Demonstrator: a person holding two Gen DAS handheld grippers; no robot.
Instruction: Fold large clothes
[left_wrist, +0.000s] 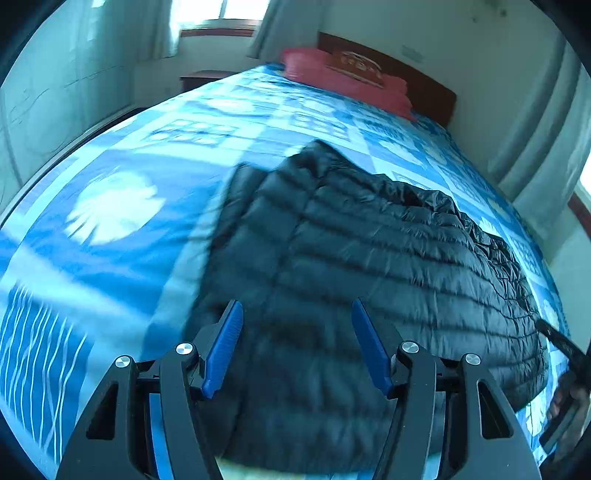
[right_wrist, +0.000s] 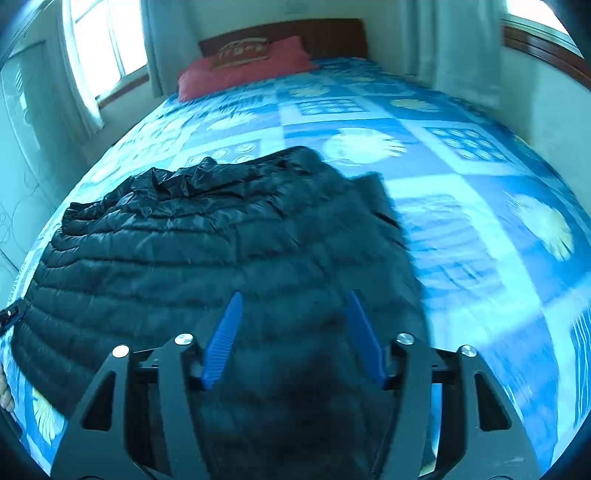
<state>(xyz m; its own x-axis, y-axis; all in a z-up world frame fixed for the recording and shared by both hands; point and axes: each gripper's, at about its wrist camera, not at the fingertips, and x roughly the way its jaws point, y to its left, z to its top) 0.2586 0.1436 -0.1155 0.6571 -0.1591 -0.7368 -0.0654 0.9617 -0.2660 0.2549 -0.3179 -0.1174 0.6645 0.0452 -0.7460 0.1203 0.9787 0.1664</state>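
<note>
Black jacket (left_wrist: 369, 266) lies flattish on the bed (left_wrist: 110, 177), collar toward 12 o'clock, both the left gripper (left_wrist: 297, 347) and right gripper (right_wrist: 293, 338) hovering over it, fingers half open and empty; likely between folds, next needing an edge grasp.

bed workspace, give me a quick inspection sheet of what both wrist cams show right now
surface: bed with blue patterned bedspread
job's things: black quilted puffer jacket lying on the spread, far end crumpled
clutter: red pillow at the headboard
grippers: left claw and right claw both open over the jacket, nothing between the pads
cables: nothing seen
surroundings: curtained windows, pale walls
</note>
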